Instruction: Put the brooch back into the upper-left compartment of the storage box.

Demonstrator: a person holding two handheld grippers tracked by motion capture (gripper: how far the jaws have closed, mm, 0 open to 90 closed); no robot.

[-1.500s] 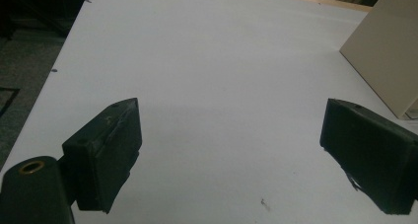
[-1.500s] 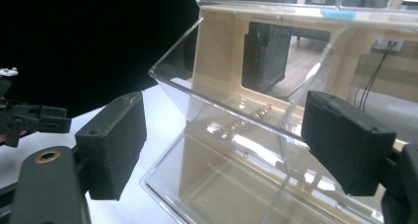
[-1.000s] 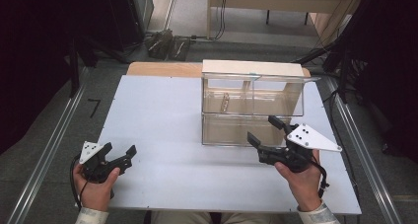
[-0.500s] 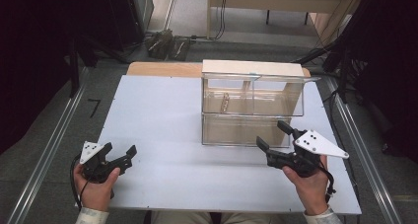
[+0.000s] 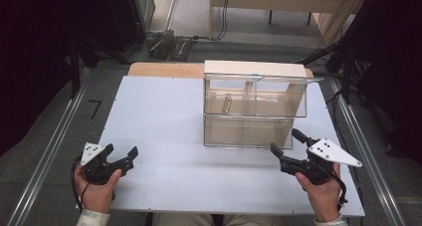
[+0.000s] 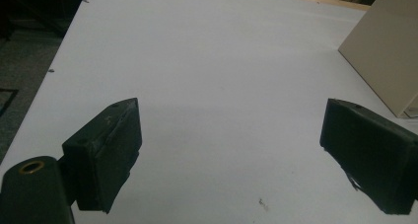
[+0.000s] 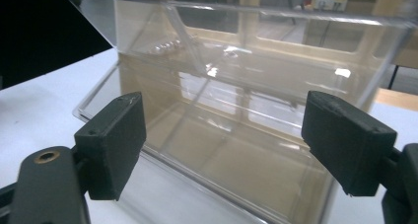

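Observation:
A clear plastic two-tier bin point(image 5: 249, 111) with a pale wooden top stands at the back right of the white table point(image 5: 164, 116). Its upper tier holds a small pale metal object point(image 5: 227, 103). My right gripper point(image 5: 287, 145) is open just in front of the bin's lower right corner, held in a hand, nothing between its jaws. In the right gripper view the bin point(image 7: 236, 110) looms close beyond the wide-apart pads point(image 7: 116, 142). My left gripper point(image 5: 119, 154) is open near the table's front left, over bare table point(image 6: 212, 76).
A beige side of the bin point(image 6: 389, 51) sits at the right of the left gripper view. Metal rails point(image 5: 45, 156) run along both sides of the table. Dark equipment and cables point(image 5: 164, 42) lie on the floor behind.
My right gripper has drawn back toward the table's front right, away from the bin's lower tier. The left gripper has stayed put.

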